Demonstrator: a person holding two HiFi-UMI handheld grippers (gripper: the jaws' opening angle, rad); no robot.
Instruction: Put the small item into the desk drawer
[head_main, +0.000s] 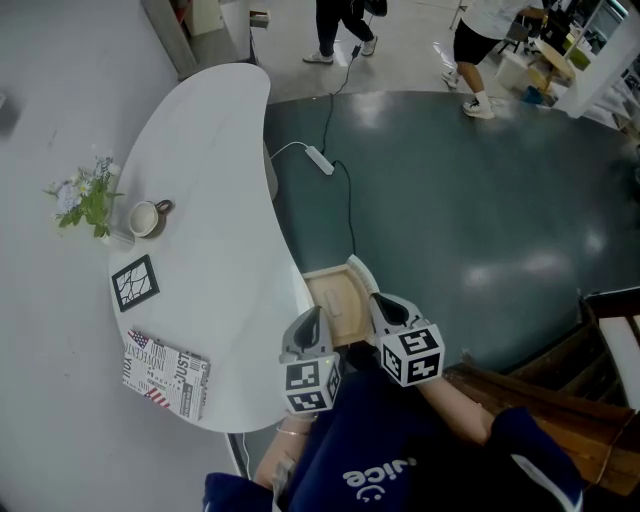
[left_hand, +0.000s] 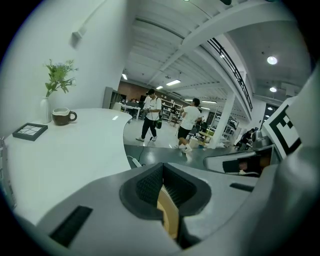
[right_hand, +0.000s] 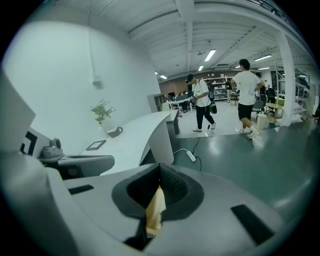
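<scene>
Your left tongs (head_main: 310, 322) and right tongs (head_main: 386, 305) are both closed, just over the open pale wooden drawer (head_main: 335, 300). The small item is hidden from view, so maybe it's already inside.

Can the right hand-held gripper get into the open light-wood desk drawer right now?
Probably yes: the right hand-held gripper sits beside the open light-wood drawer; nothing covers its opening.

A white curved desk (head_main: 215, 150) ran from upper centre to lower left, its wooden drawer (head_main: 335, 305) open at its lower right edge. Down its left side stood a vase of flowers (head_main: 90, 200), a mug (head_main: 147, 218) just beside it, a black-framed square (head_main: 135, 282) and a printed box (head_main: 165, 373)
</scene>
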